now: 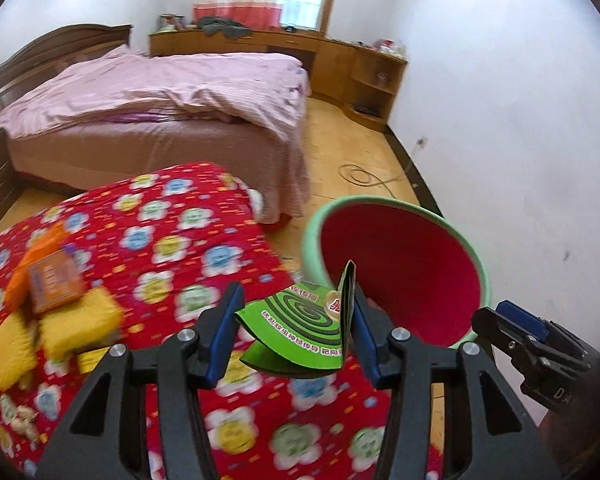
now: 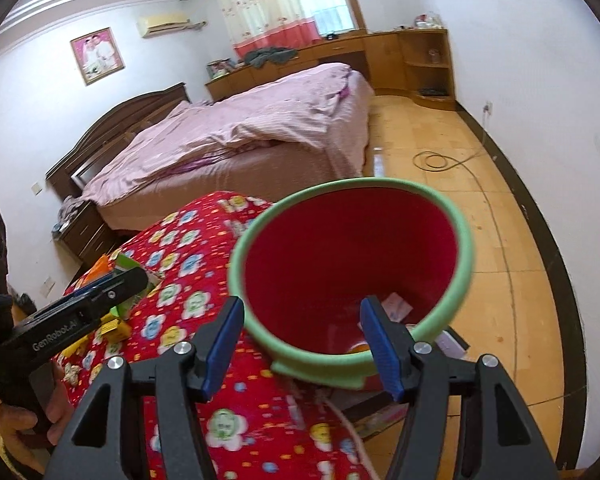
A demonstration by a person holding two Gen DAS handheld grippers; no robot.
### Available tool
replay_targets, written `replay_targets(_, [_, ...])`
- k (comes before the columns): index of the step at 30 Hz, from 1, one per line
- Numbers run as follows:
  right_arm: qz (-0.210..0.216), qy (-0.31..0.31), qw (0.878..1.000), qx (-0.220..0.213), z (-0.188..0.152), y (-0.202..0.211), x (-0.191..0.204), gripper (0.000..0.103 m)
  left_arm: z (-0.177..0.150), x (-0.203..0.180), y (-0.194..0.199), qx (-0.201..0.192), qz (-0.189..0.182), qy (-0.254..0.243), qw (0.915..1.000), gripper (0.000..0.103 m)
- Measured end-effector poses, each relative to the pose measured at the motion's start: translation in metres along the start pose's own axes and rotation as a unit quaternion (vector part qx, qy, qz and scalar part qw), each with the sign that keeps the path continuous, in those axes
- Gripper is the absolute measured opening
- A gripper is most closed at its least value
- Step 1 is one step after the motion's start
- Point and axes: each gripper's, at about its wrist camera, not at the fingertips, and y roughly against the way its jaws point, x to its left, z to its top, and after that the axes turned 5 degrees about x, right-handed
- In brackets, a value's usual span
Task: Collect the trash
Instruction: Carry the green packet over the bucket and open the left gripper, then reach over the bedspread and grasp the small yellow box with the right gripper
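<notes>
My left gripper [image 1: 298,294] is shut on a flattened green mosquito-coil box [image 1: 300,332], held in the air over the table's right edge. Just ahead and to the right is the bin [image 1: 380,200], green-rimmed and red inside. In the right wrist view the bin [image 2: 380,184] fills the middle, with paper scraps [image 2: 396,306] at its bottom. My right gripper [image 2: 302,304] is open just above the bin's near rim, with nothing pressed between its pads. It also shows by the bin's right side [image 1: 500,316]. The left gripper [image 2: 132,280] and its green box [image 2: 126,264] appear at the left.
The table under a red flowered cloth [image 1: 188,240] carries orange boxes [image 1: 52,280] and yellow packets [image 1: 80,320] at its left. Beyond it is a bed with pink sheets [image 1: 160,92]. A coiled cable [image 1: 356,176] lies on the wooden floor. A hand [image 2: 20,420] grips the left tool.
</notes>
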Motion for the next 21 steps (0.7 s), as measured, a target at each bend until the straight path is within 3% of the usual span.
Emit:
replay_targets(7, [-0.021, -0.032, 0.999, 0.003, 0.006, 0.002, -0.042, 0.064, 0.013, -0.040, -0.037, 0.017, -0.027, -0.026, 0.9991, 0.053])
replay_targets(15, [-0.029, -0.050, 0.998, 0.005, 0.012, 0.001, -0.070, 0.064, 0.021, -0.062, -0.050, 0.016, -0.032, -0.049, 0.9981, 0.076])
replay_targets(21, [-0.028, -0.052, 0.998, 0.005, 0.013, -0.001, -0.075, 0.064, 0.023, -0.064, -0.050, 0.014, -0.037, -0.056, 0.9976, 0.076])
